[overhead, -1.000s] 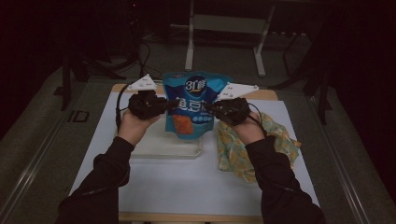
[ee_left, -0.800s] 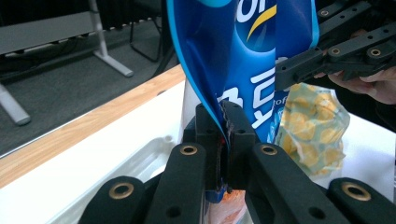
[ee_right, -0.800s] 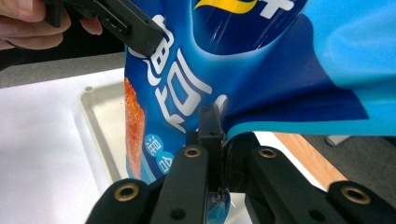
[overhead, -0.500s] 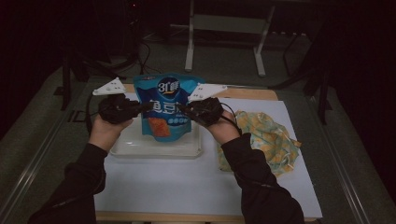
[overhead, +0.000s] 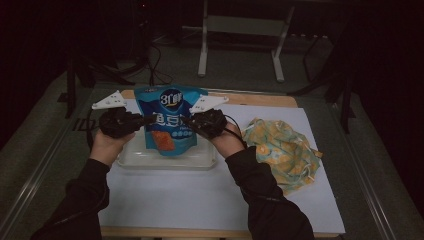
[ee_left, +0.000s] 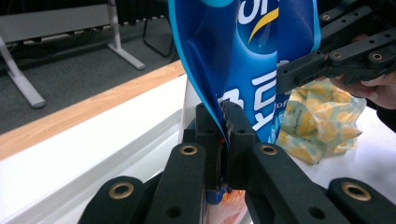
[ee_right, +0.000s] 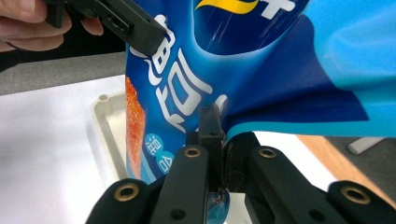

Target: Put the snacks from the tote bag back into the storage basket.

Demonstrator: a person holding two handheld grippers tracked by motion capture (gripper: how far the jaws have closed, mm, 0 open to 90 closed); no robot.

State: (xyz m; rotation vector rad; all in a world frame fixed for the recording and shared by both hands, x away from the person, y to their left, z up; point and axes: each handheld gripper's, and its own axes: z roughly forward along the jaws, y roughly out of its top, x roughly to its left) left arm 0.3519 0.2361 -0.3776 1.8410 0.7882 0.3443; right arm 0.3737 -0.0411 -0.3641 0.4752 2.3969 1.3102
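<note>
Since a second ago both hands have carried the blue snack bag (overhead: pixel 171 120) to the left across the worktop (overhead: pixel 210 200), away from the yellow patterned cloth (overhead: pixel 284 150), and a little lower, so that it now hangs above the clear plastic tray (overhead: pixel 205 161). The bag stands upright between the two claws, with its bottom edge inside the outline of the tray; if it already touches the tray floor I cannot tell. The left claw (overhead: pixel 146 120) is clenched on the left edge of the bag, and in the left gripper view its two black jaws press together on the thin foil (ee_left: pixel 223 122). The right claw (overhead: pixel 186 122) is clenched on the opposite edge in the same manner, and the right gripper view shows the foil pinched between its jaws (ee_right: pixel 218 135). The cloth lies crumpled on the white sheet to the right of the tray, well apart from the bag, near the person's right sleeve (overhead: pixel 260 195).
</note>
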